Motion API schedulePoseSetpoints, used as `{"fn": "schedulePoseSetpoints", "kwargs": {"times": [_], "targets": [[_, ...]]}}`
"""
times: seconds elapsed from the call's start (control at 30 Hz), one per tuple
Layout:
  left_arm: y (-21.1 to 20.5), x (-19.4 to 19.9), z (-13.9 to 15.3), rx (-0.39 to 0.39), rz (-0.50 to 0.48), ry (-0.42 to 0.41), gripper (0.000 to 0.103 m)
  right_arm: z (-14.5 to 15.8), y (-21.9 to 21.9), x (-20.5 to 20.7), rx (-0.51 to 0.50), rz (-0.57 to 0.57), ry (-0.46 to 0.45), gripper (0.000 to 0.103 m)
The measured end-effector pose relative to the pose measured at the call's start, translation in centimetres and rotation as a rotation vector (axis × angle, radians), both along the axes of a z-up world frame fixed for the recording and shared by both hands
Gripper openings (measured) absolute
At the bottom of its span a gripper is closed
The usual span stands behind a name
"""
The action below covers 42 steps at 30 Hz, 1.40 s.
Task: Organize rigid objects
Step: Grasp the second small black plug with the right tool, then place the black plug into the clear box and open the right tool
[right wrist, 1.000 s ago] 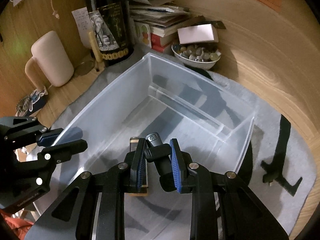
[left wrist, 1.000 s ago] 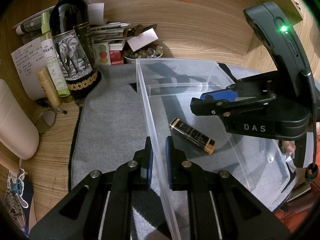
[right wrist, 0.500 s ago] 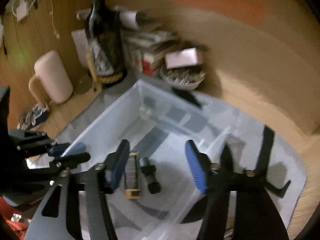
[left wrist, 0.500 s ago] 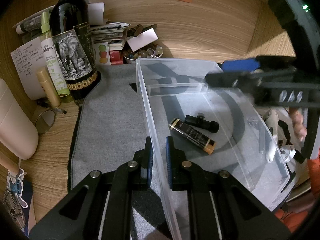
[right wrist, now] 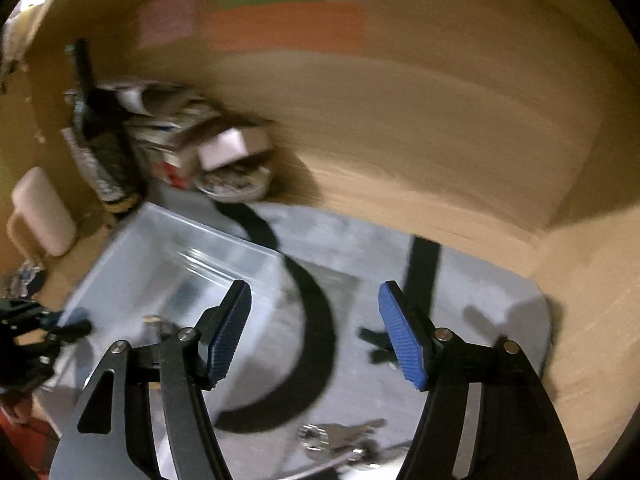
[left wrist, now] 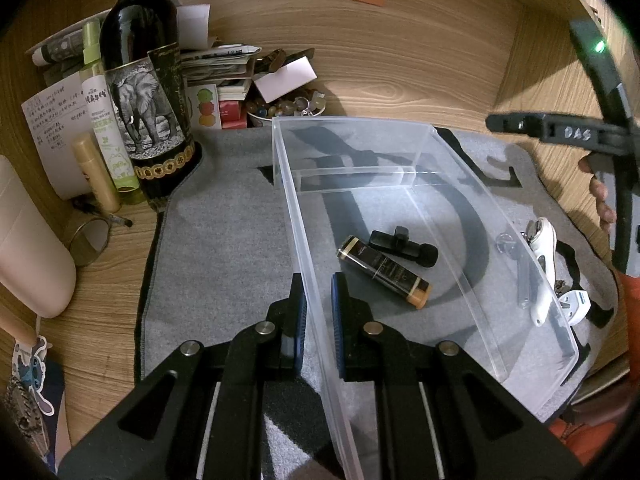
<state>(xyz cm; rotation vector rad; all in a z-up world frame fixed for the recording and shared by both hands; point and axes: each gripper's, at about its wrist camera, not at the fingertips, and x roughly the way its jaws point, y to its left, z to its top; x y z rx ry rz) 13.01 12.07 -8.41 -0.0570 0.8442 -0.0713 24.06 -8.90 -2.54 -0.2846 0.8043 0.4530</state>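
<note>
My left gripper (left wrist: pixel 318 312) is shut on the near left wall of a clear plastic bin (left wrist: pixel 352 120), one pad inside and one outside. On the bin's floor lie a black and gold tube (left wrist: pixel 382 270) and a small black clip-on microphone (left wrist: pixel 402 244), side by side. My right gripper (right wrist: pixel 316 328) hangs above the grey mat (right wrist: pixel 360 248) to the right of the bin (right wrist: pixel 172 248); its jaws are opening with nothing between them. The right wrist view is blurred by motion.
Outside the bin's right wall lie a white hand tool (left wrist: pixel 542 264) and keys (right wrist: pixel 336 436). A wine bottle (left wrist: pixel 148 100), a spray bottle (left wrist: pixel 104 120), a bead bowl (left wrist: pixel 284 106) and a pink mug (left wrist: pixel 28 248) crowd the back left. Wooden walls close the back and right.
My right gripper let go of the black microphone, which now lies in the bin beside the tube. It then opened and drew up and to the right, out of the bin. The left gripper stayed put.
</note>
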Motion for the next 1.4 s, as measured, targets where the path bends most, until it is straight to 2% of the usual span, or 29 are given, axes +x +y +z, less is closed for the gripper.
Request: {"fn": "schedulePoseSetpoints", "kwargs": {"times": [0.23,0.47,0.73,0.8,0.87,0.93,1.13,1.4], "targets": [[-0.3,0.5,-0.1,0.009,0.003,0.003,0.012,-4.2,-3.3,2.9,-0.053,-0.084,0.108,0.063],[0.1,-0.1,-0.1,0.005,0.005,0.004,0.012,-7.9,-4.9,4.8,-0.095,-0.089,0.212,0.063],[0.4,-0.2,-0.1,0.005,0.009,0.003,0.012,-10.1,-5.2,6.5,-0.138,-0.07,0.262,0.063],[0.4,-0.2,-0.2,0.004,0.011,0.003,0.012,-10.1,-5.4,6.7,-0.119,-0.068,0.264,0.063],[0.5,-0.2,-0.2,0.003,0.013,0.003,0.012,-10.2,-5.6,6.7,-0.112,-0.059,0.26,0.055],[0.5,-0.2,-0.2,0.003,0.014,0.003,0.012,-10.0,-5.6,6.4,-0.106,-0.046,0.258,0.042],[0.5,-0.2,-0.2,0.005,0.013,0.003,0.012,-9.3,-5.8,5.2,-0.099,-0.044,0.236,0.042],[0.4,-0.2,-0.2,0.002,0.016,0.002,0.012,-5.6,-5.0,2.6,-0.039,-0.03,0.138,0.042]]}}
